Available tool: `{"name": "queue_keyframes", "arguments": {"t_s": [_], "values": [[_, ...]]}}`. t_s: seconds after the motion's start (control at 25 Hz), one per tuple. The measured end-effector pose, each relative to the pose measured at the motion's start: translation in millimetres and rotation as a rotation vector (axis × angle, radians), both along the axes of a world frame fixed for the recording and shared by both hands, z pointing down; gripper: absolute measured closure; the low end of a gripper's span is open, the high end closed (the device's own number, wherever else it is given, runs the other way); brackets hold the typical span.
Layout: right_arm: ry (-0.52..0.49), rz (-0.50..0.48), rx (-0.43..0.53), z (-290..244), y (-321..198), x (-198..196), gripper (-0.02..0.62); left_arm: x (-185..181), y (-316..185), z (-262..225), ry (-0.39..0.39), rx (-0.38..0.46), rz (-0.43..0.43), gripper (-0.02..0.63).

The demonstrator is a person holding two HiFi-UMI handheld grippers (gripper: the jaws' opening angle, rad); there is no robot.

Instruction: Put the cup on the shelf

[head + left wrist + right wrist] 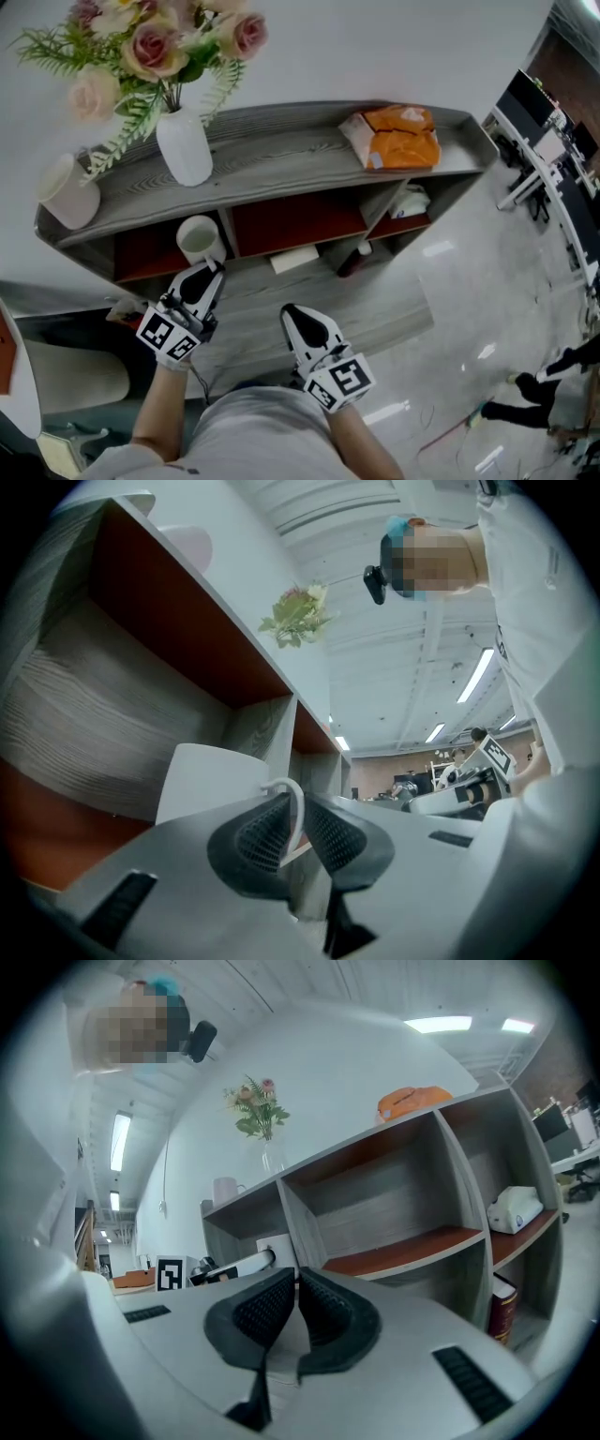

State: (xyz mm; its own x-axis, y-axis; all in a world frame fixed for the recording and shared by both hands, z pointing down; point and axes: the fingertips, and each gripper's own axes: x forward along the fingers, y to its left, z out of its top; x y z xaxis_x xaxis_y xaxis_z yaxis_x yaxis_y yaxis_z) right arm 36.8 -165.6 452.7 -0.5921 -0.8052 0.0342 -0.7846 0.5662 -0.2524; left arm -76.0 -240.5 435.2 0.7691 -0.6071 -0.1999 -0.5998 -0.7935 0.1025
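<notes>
Left claw (292, 819) is clamping the cup (211, 780) by its handle, cup just ahead at the shelf (103, 714) mouth. I'm planning a level push-in, base down before release. Right claw (295, 1290) closed, empty.

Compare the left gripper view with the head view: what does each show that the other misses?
Only the left gripper view shows the left claw shut on the thin handle of the white cup. Only the head view shows the orange bag on the shelf top. Both show the cup at the shelf's left compartment, and the flowers.
</notes>
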Motion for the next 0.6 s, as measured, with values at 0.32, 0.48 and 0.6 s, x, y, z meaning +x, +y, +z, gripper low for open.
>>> {"name": "queue_keyframes", "arguments": {"t_s": [0.32,0.48,0.6], "values": [[0.002,-0.012,-0.009,1.9,-4.2,-3.1,0.569,-0.9,-1.8,11.4,-0.087,-0.002,-0.040,0.548],[0.002,-0.020,-0.011,2.7,-4.3,-5.5,0.568,-3.1,0.8,13.3,-0.111,0.003,-0.056,0.513],[0.000,-0.027,-0.011,2.8,-3.8,-6.8,0.568,-5.3,3.7,13.1,-0.126,0.009,-0.068,0.449]]}}
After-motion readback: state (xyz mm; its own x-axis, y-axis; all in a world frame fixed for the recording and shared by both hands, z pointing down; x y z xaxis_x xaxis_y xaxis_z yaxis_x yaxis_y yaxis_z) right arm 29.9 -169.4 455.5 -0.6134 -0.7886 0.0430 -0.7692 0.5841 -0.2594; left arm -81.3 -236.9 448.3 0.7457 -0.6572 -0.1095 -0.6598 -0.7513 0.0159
